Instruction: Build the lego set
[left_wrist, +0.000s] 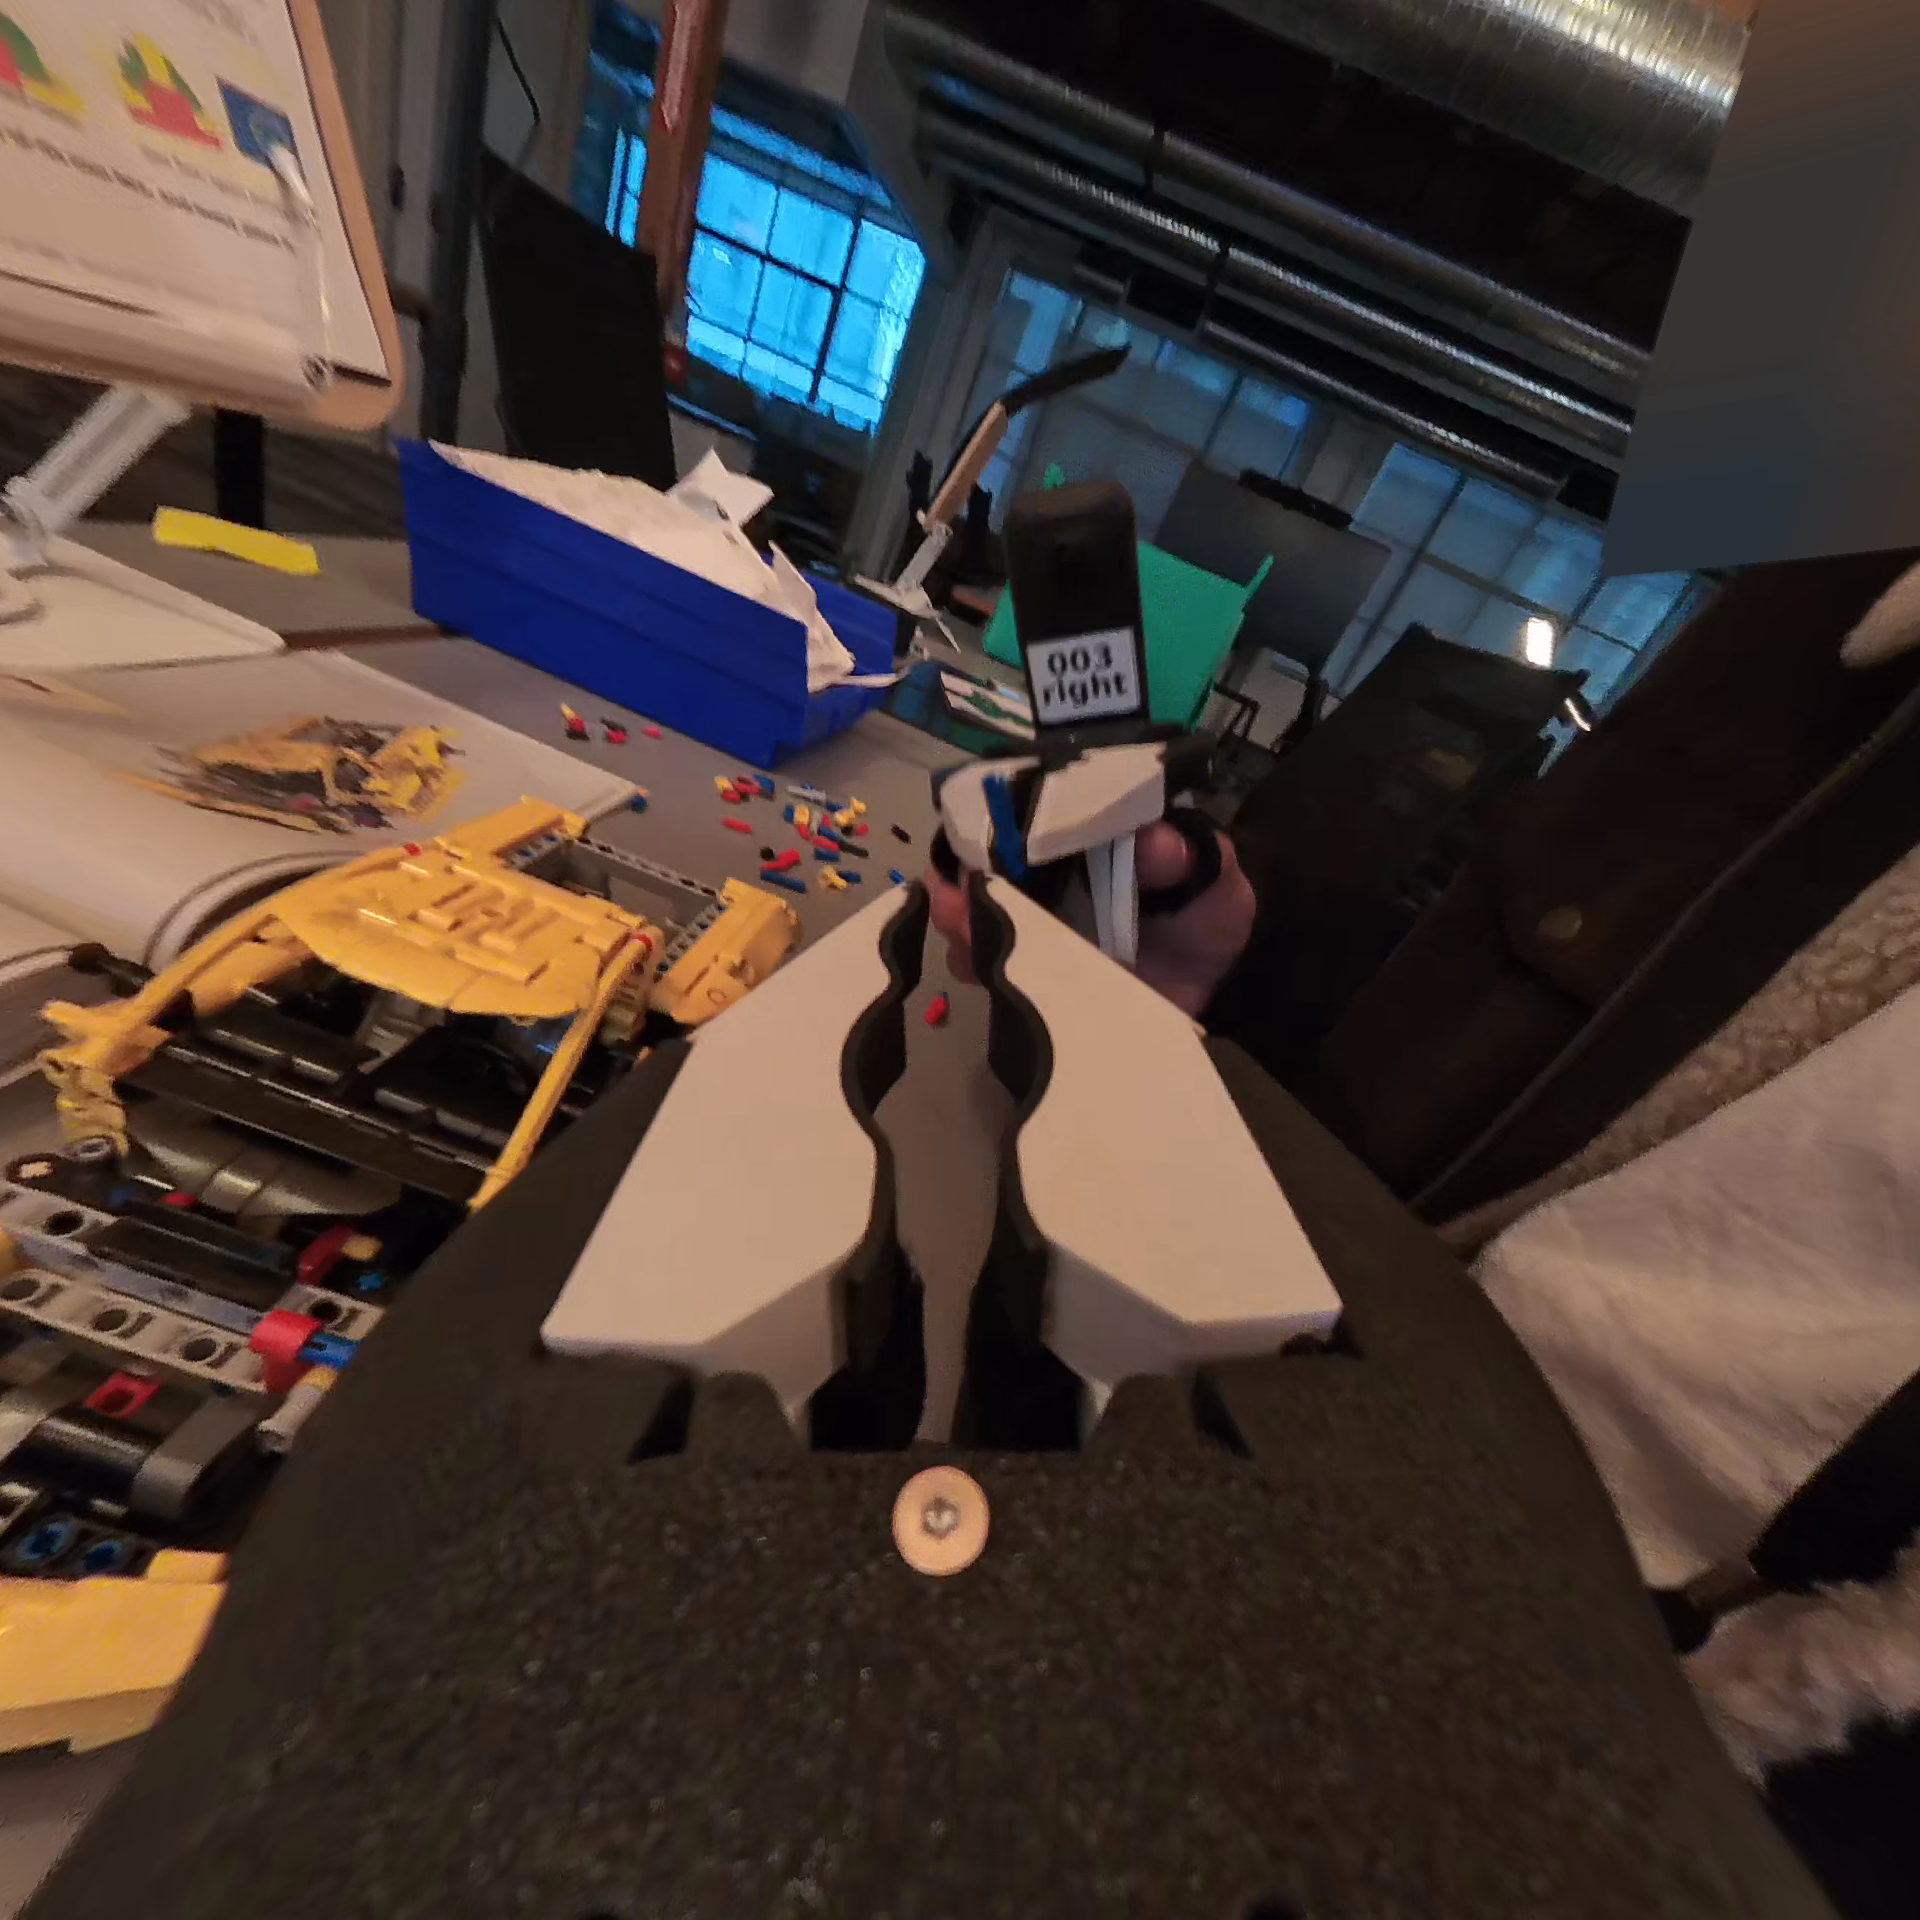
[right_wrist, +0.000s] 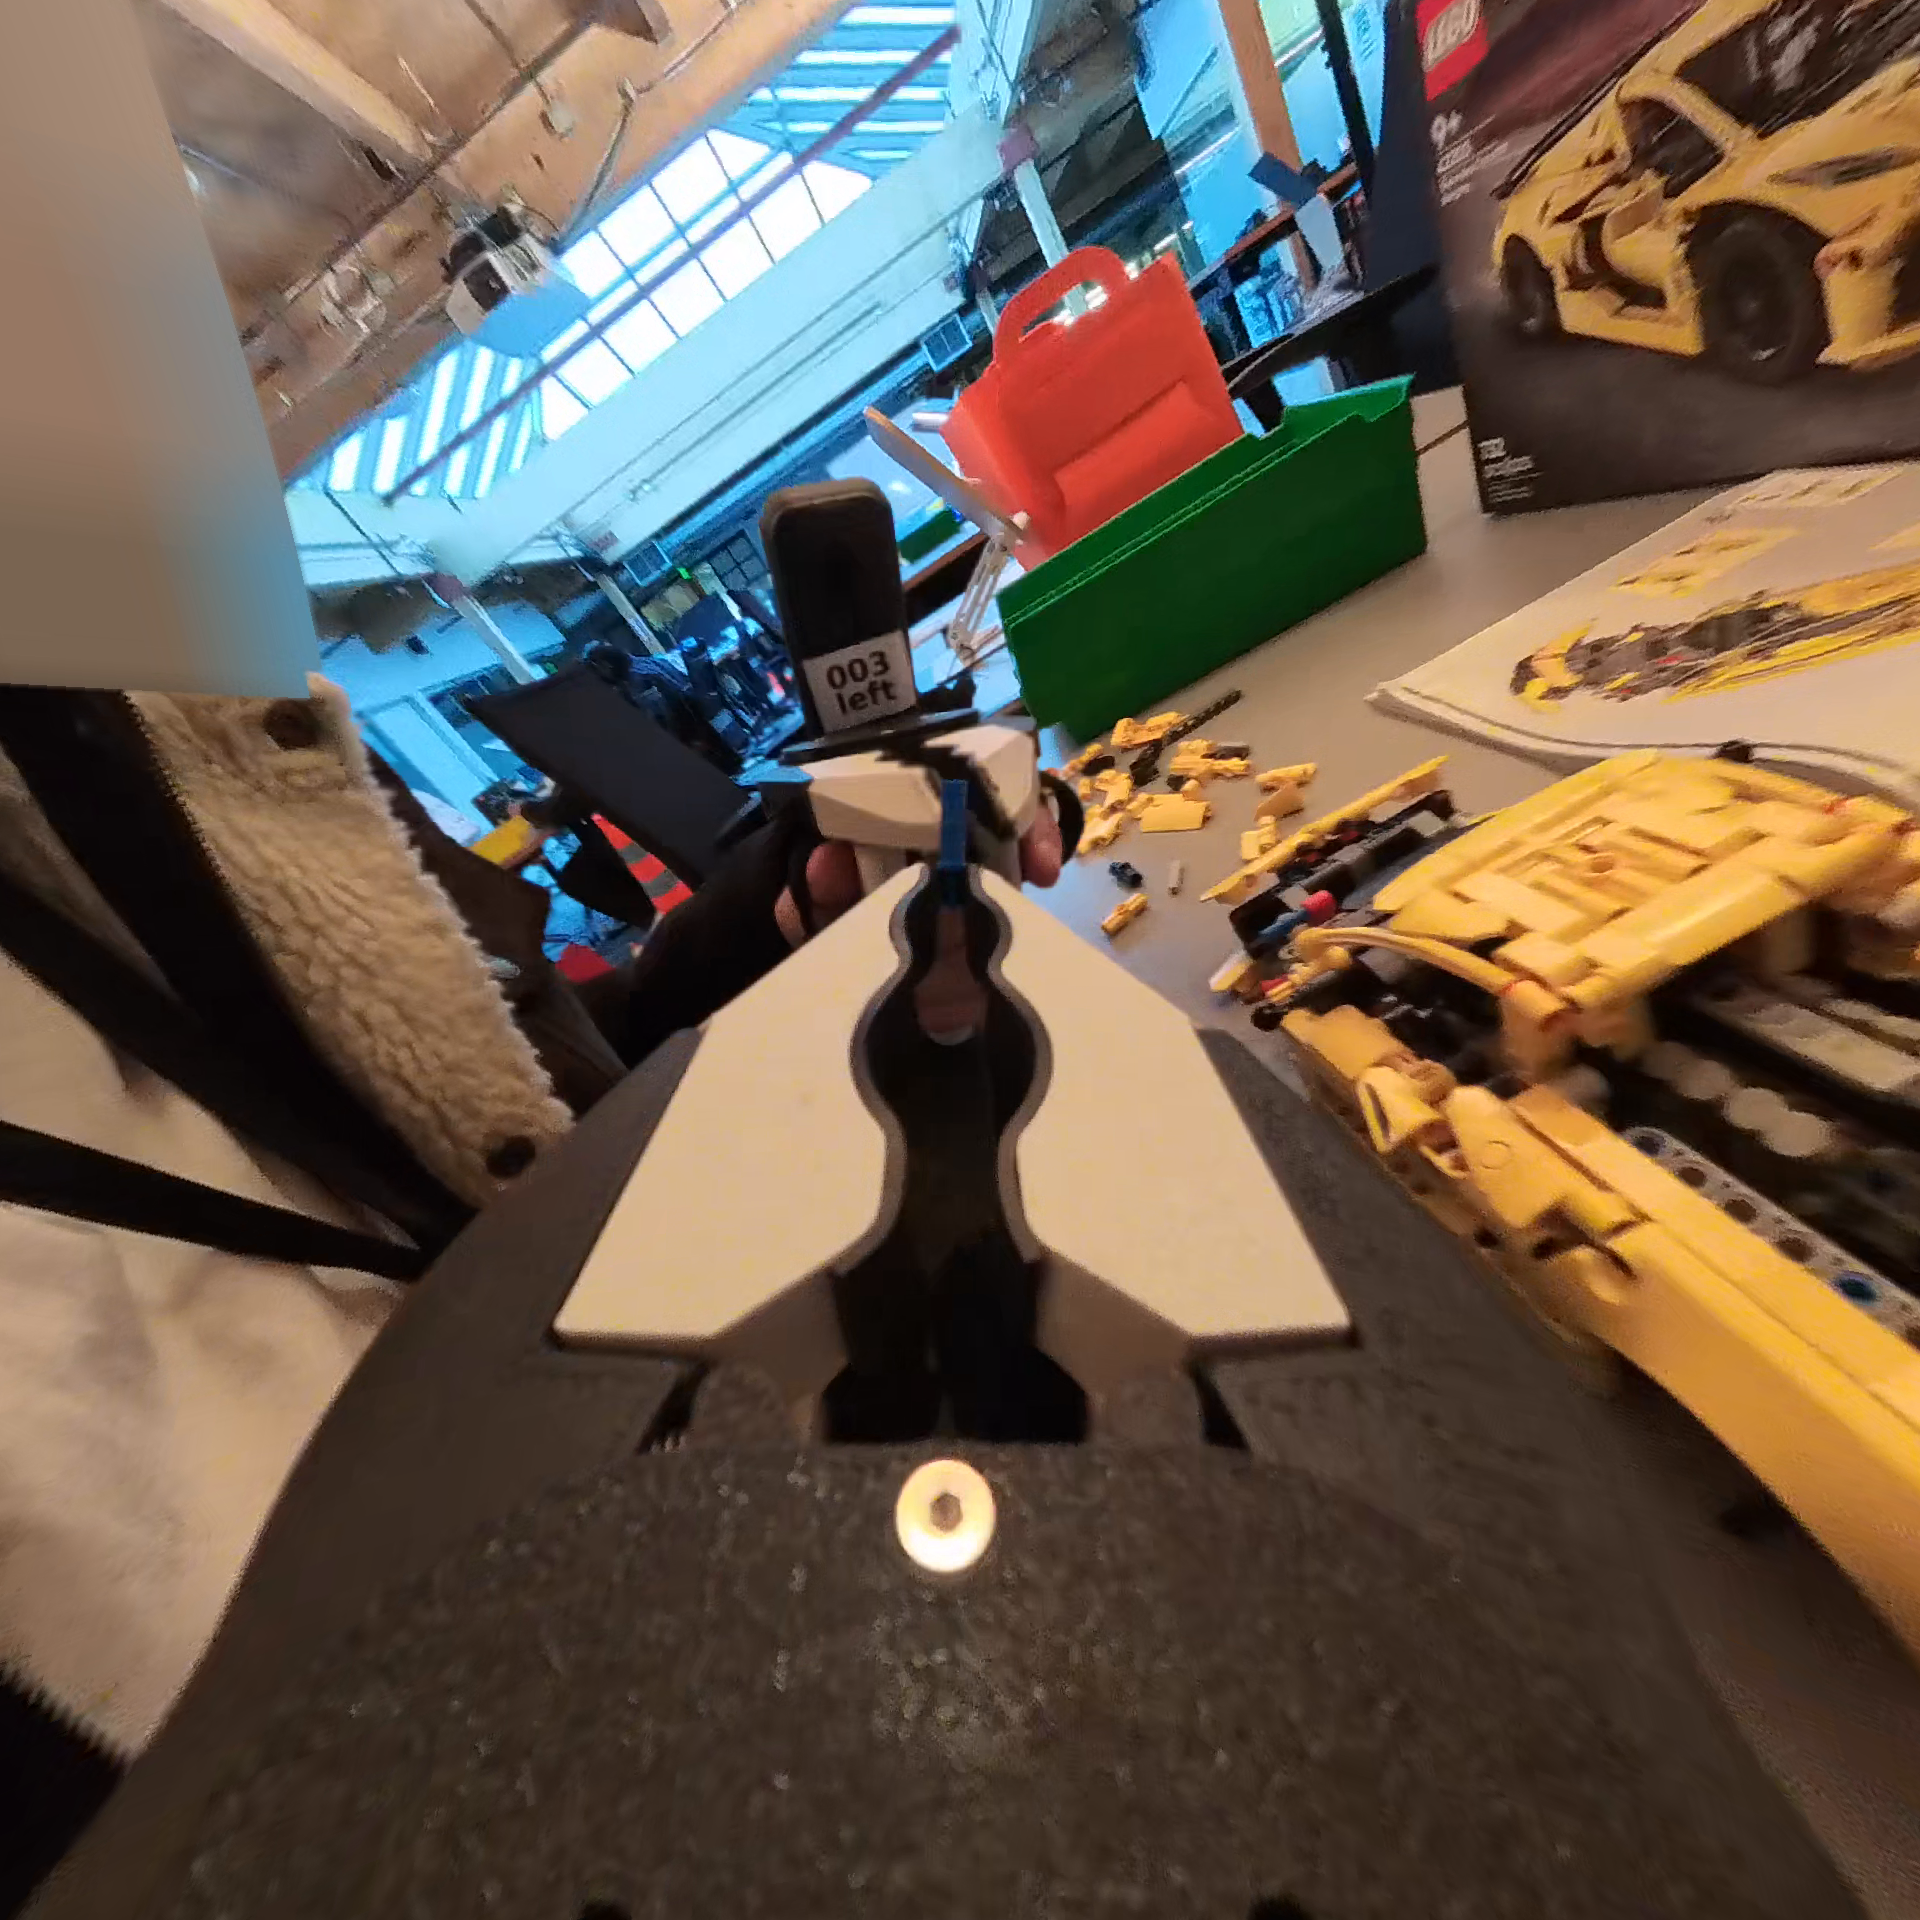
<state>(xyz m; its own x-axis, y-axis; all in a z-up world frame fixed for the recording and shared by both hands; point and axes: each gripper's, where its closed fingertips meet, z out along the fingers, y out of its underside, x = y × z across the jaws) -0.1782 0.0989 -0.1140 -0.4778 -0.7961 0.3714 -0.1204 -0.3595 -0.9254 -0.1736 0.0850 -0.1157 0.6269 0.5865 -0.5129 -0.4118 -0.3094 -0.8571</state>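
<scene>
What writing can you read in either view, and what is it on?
I don't repeat wording; these things carry it:
White label on the black stem above the right gripper: legible.
White sticker on the black stem above the left gripper: legible.
Black box picturing a yellow car: logo and numbers legible, small print blurred.
Poster board: blurred.
Instruction booklet: too small.

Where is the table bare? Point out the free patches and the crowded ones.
Bare table lies between the green bin, set box and booklet; another strip runs between the blue bin and booklet. Crowded: loose pieces beside both bins, and around the yellow car.
</scene>
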